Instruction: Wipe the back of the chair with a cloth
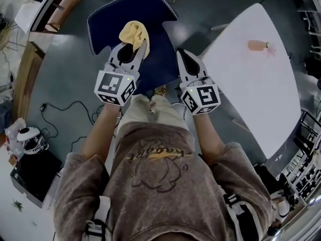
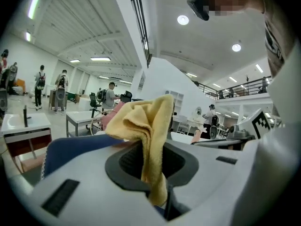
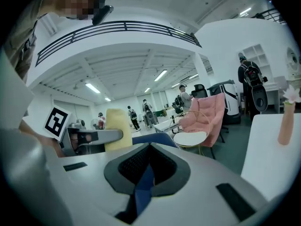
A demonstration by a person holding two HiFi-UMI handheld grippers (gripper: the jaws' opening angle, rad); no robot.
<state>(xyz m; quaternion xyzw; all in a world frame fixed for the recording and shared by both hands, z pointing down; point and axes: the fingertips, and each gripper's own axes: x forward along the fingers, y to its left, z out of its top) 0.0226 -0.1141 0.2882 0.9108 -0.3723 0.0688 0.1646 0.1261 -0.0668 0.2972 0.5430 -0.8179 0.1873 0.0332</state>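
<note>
The left tool (image 1: 133, 51) is closed on the yellow cloth (image 1: 134, 34). The cloth sticks out past the tips, lengthwise along the tool and away from the person, over the blue chair (image 1: 125, 9). The right tool (image 1: 184, 59) is clamped on the chair's edge, beside the white desk (image 1: 251, 84).

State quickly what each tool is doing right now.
Left tool: closed on the cloth.
Right tool: closed on the chair edge.
</note>
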